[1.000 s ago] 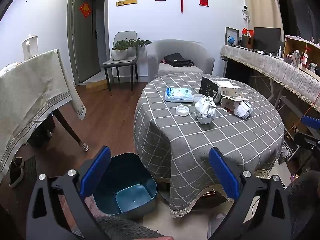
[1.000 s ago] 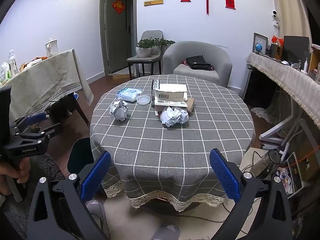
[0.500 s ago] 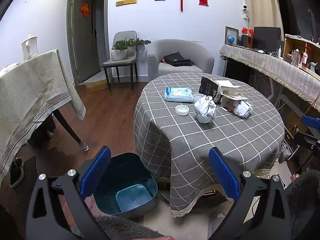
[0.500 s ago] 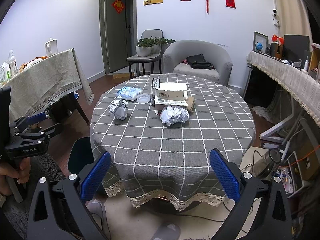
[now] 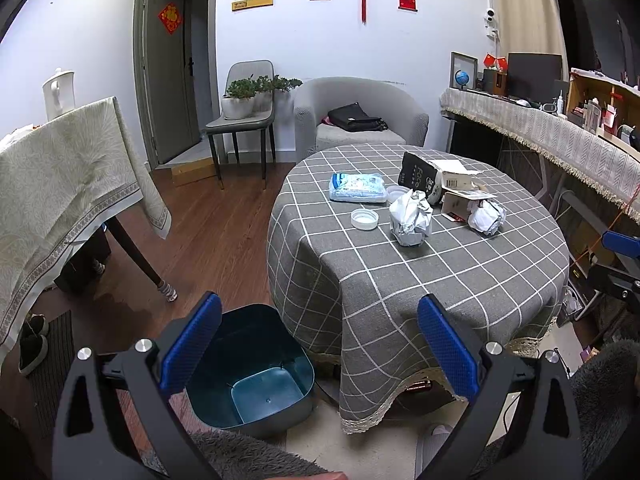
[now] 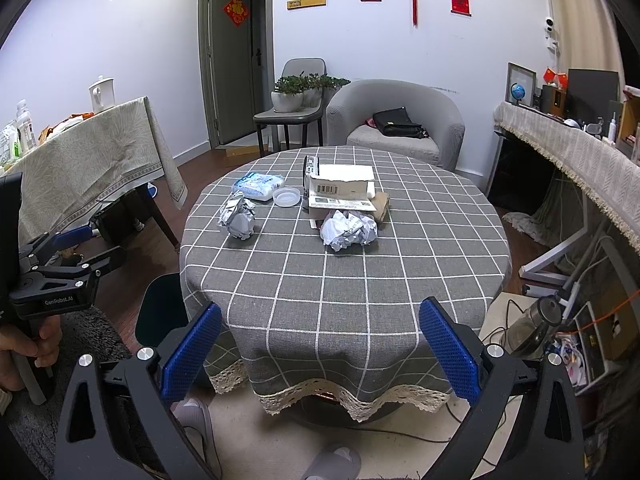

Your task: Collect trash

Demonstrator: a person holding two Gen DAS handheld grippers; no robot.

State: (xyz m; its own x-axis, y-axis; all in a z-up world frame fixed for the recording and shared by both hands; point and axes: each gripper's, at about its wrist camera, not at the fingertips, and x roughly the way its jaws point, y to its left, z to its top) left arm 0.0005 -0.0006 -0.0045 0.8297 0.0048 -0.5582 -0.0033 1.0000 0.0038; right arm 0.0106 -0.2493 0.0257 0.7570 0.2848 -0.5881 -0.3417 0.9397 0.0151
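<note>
Hovering short of the round bench (image 6: 344,280), both pairs of tongs are held spread wide with nothing between the blue pads. The left tongs (image 5: 318,350) are seen above the blue bin (image 5: 256,376), which stands on the floor just beside the bench's near-left edge, partly tucked against the hanging grey checked cloth (image 5: 400,292). The right tongs (image 6: 318,350) are pointed at the bench front, well apart from the trash.

On the cloth, the trash is gathered toward the far half. A crumpled silver wad (image 6: 237,220) is set to the left; a crumpled white paper ball (image 6: 348,230) is placed just in front of a torn cardboard box (image 6: 344,192), touching or nearly touching it. Barcode labels are carried on the box; their print is too small to be read. A black pack (image 5: 418,176) is stood behind the wad in the left view, and "face" can be read on it. A white lid (image 5: 364,219) lies flat near the wad, and a blue-and-white tissue pack (image 5: 356,187) is laid further back.

In the right view, the left tool's black body is seen at the left edge, gripped by a hand (image 6: 24,344), and "GenRobot.AI" is printed on it.
</note>
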